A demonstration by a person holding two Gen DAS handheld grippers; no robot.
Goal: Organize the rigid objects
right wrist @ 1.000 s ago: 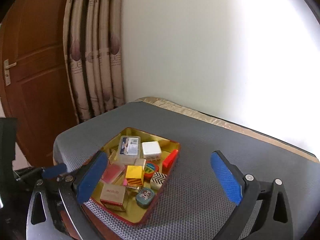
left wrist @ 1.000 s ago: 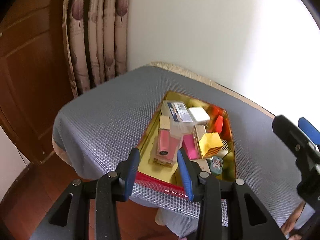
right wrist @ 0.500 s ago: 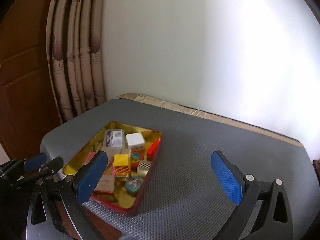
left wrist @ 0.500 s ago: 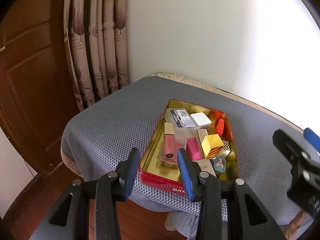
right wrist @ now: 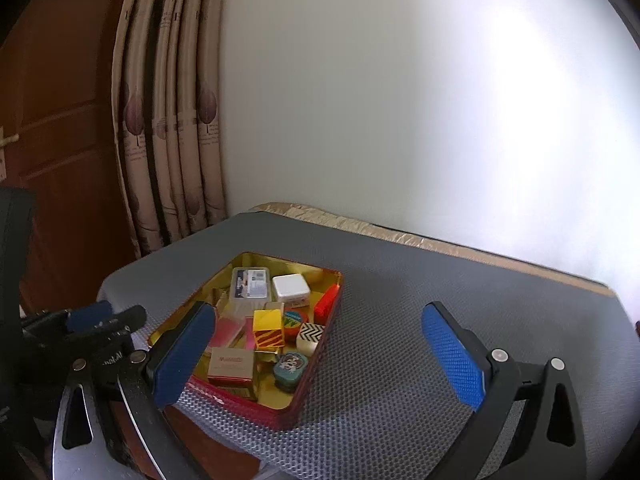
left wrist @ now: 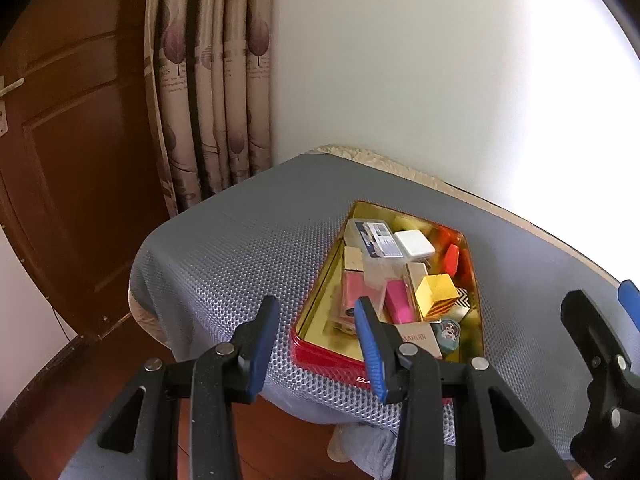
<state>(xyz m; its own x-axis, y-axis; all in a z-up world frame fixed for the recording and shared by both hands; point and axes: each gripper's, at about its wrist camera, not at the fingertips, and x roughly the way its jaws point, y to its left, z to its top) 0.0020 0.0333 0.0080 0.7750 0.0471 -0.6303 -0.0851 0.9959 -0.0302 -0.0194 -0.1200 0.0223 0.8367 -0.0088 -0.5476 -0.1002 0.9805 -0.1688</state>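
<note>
Red-walled and gold inside, the tin [right wrist: 316, 364] sits near the bench's [right wrist: 400, 360] front-left corner, crammed with small boxes. Since a second ago only the viewpoints have shifted; nothing is lifted. The left gripper [left wrist: 316, 340], narrowly parted, and the wide-open right gripper [right wrist: 320, 354] hover empty before the tin.

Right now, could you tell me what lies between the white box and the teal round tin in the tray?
In the right wrist view, the yellow striped box sits between the white box and teal round tin.

A tin [right wrist: 326, 344] of small boxes sits on the table [right wrist: 420, 320]; curtain [right wrist: 172, 140] at ten o'clock, door [left wrist: 72, 160] at nine.
</note>
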